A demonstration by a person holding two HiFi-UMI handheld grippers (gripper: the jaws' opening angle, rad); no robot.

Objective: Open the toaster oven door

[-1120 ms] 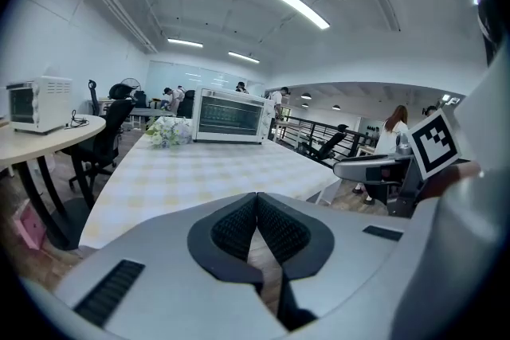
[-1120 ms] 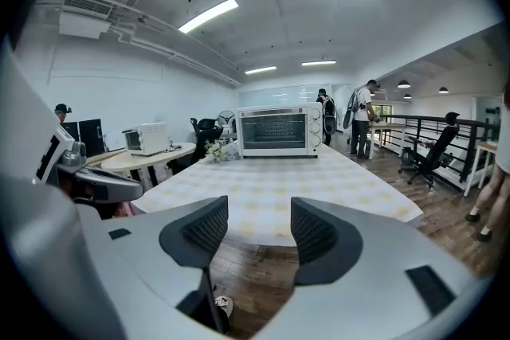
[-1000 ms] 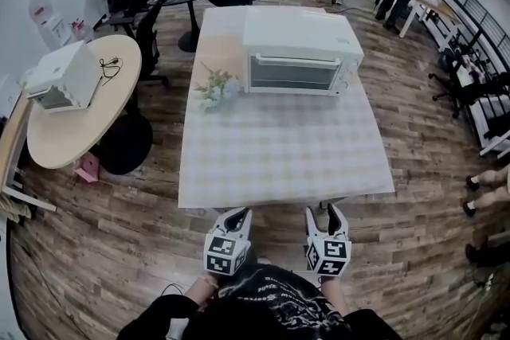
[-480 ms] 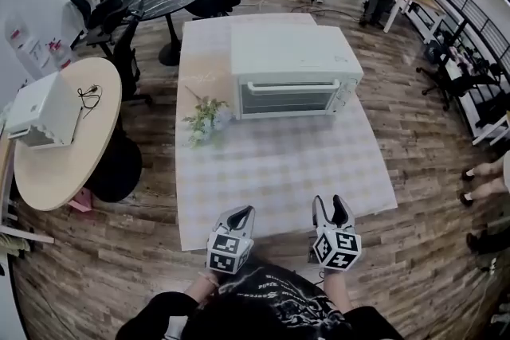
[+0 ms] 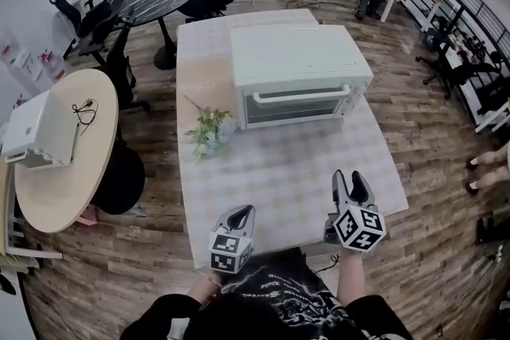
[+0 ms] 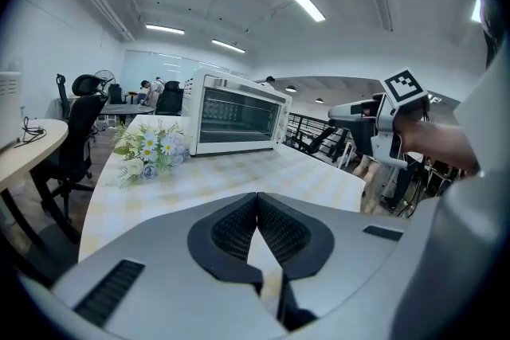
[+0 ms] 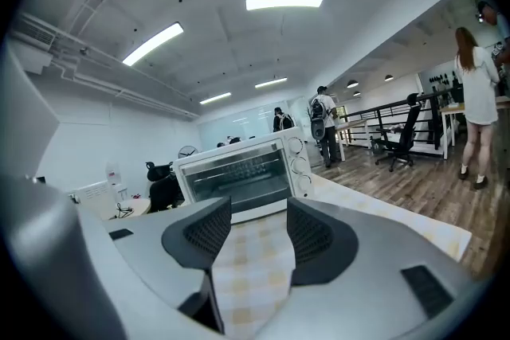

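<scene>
The white toaster oven (image 5: 299,64) stands at the far end of the checked table (image 5: 271,171), its glass door shut and the long handle (image 5: 301,96) across the door's top. It also shows in the left gripper view as the oven (image 6: 235,114) and straight ahead in the right gripper view as the oven (image 7: 239,175). My left gripper (image 5: 241,213) hangs over the table's near edge, its jaws shut on nothing (image 6: 256,197). My right gripper (image 5: 348,181) is over the near right part of the table, open; its jaws have just been closing a little, with nothing between them (image 7: 259,212). Both are well short of the oven.
A small bunch of flowers (image 5: 209,131) lies left of the oven. A round wooden table (image 5: 68,171) with a white appliance (image 5: 32,139) is at the left. Office chairs and standing people fill the back of the room; a railing runs along the right.
Both grippers have moved forward from before the table's front edge to over it. The right one has risen and gone further ahead and to the right. The oven looks nearer.
</scene>
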